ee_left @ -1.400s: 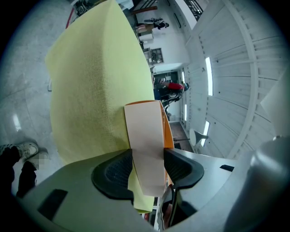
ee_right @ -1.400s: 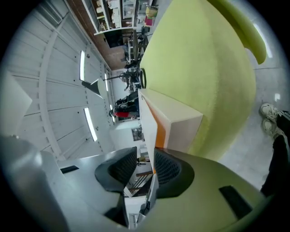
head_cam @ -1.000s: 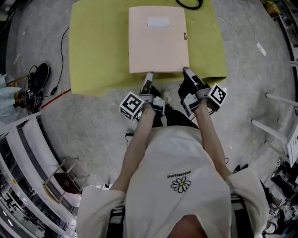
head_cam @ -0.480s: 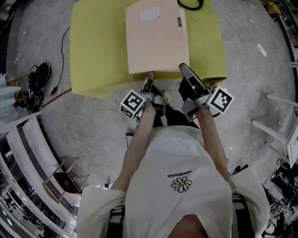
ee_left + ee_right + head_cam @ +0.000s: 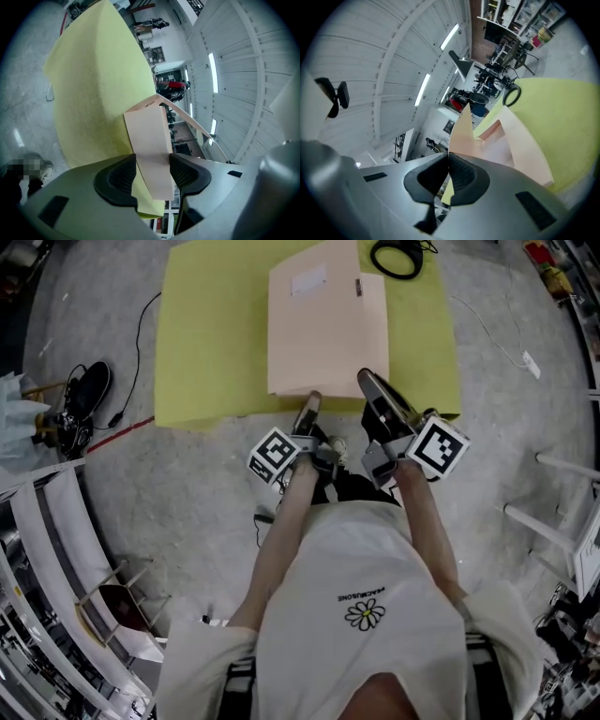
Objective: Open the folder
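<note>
A beige folder (image 5: 326, 329) lies on a yellow-green mat (image 5: 216, 343) on the floor. My right gripper (image 5: 366, 379) is shut on the near right edge of its front cover (image 5: 464, 126), which is raised off the inner pages (image 5: 506, 145). My left gripper (image 5: 312, 399) sits at the folder's near edge, left of the right one. Its jaws are open, and the flat lower part of the folder (image 5: 150, 140) shows in the gap between them, with the mat (image 5: 93, 79) beyond.
A coiled black cable (image 5: 396, 257) lies at the mat's far right corner. A black shoe (image 5: 80, 399) and a red wire (image 5: 122, 432) are on the floor to the left. White shelving (image 5: 56, 549) stands lower left, a white frame (image 5: 553, 512) at right.
My right gripper has risen, lifting the cover's near right edge off the folder. The left gripper has stayed at the near edge. The head view has shifted slightly.
</note>
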`<state>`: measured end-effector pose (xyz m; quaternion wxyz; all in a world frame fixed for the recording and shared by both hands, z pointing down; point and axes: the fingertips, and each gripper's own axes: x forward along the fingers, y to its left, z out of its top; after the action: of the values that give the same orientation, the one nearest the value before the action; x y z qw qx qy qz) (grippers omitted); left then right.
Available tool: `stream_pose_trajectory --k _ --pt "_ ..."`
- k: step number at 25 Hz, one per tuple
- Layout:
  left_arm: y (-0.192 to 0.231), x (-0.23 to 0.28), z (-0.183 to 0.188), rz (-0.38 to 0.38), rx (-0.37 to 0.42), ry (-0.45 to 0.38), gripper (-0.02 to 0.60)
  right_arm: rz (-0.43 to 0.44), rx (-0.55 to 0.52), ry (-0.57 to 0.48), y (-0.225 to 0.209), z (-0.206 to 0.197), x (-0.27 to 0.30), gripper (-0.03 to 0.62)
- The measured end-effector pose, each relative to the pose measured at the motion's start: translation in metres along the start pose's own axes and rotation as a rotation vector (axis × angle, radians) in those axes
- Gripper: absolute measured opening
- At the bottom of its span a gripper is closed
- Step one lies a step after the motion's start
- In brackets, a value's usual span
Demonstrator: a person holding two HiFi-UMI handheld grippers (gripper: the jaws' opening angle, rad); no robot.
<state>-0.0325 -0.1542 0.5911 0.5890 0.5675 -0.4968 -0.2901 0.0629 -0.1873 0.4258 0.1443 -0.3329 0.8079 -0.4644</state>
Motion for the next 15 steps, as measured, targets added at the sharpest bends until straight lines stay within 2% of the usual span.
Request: stream_pose_trajectory --k 3,5,8,13,15 --pt "-0.014 -0.008 0.013 -0.007 0.083 -0.034 0.216 -0.018 -0.149 0.033 0.012 0.007 0.011 0.014" --pt "-0.023 -0.019 0.032 -0.016 0.147 -0.091 0.216 0.000 -0.241 0.054 0.025 0.007 0.022 0.014" --pt "-0.036 -0.039 0.063 0.002 0.218 -0.186 0.193 0.026 -0.316 0.081 0.044 0.001 0.038 0.014" --pt "-0.052 -0.076 0.110 0.087 0.365 -0.348 0.042 0.075 -0.376 0.137 0.066 -0.010 0.066 0.014" --pt "-0.060 -0.087 0.123 0.094 0.421 -0.401 0.018 0.099 -0.397 0.163 0.070 -0.016 0.078 0.014"
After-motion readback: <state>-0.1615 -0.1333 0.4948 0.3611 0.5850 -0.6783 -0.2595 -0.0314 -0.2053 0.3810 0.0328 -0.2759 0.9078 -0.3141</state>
